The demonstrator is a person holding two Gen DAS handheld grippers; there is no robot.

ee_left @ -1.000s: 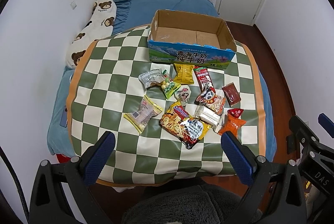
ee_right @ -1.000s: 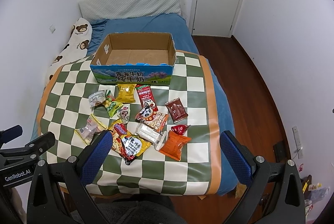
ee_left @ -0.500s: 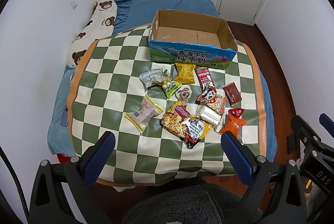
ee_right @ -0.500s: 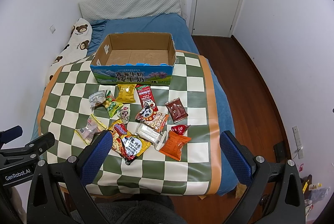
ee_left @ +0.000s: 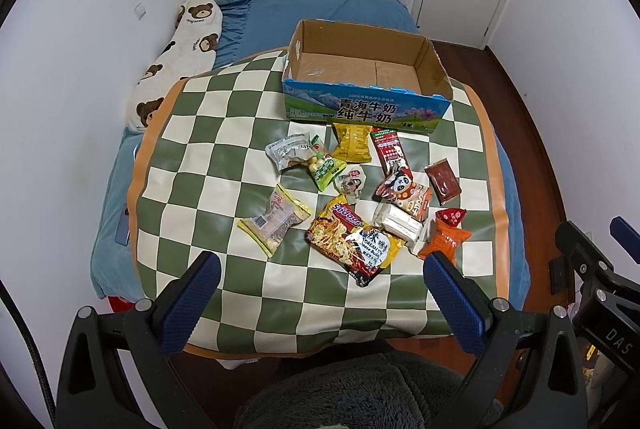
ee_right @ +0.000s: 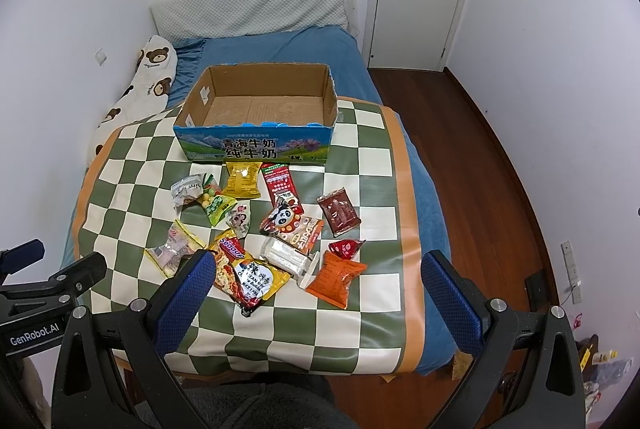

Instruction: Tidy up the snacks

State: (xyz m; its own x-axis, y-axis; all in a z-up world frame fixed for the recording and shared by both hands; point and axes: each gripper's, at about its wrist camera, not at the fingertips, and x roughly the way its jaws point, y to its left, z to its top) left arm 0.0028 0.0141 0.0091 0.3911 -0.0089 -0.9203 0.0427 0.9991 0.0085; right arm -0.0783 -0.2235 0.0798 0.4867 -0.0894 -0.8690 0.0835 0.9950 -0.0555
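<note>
On checkered table [ee_left: 192,165], near side: snack packets [ee_left: 360,197] scattered loose, all outside cardboard box [ee_left: 360,105] at far edge. Box interior bare, nothing loaded yet.

Left tool [ee_left: 320,293]: spread wide, holding nothing, hovering above near table edge. Right tool [ee_right: 316,293]: likewise wide and unloaded, well short of packets.

Step in hand, as judged: very start, approach before first pick. Zero packets stowed.

Next move prob. calls for: descent to a nearest packet, e.g. noodle pack [ee_left: 354,245] or orange pack [ee_right: 336,279]; pinch at a crimped edge, since flat foil lies flush w/ cloth; then carry over box's front wall and release. Overlaps noted: white wrapped bar [ee_left: 398,223] tucked against noodle pack and panda pack [ee_left: 404,189], so neighbours may drag along.

Count (approx., overlaps limit certainty):
- box: 1
- packets: 12 total
- yellow: 1 by box front [ee_right: 242,181]; clear/yellow-trim: 1 at left [ee_left: 274,221]
- red long: 1 [ee_right: 282,187]; dark red flat: 1 [ee_right: 338,215]; small red: 1 [ee_right: 346,248]
- green: 1; silver: 1; small pale: 1
- noodle, panda, white bar, orange: 1 ea.
</note>
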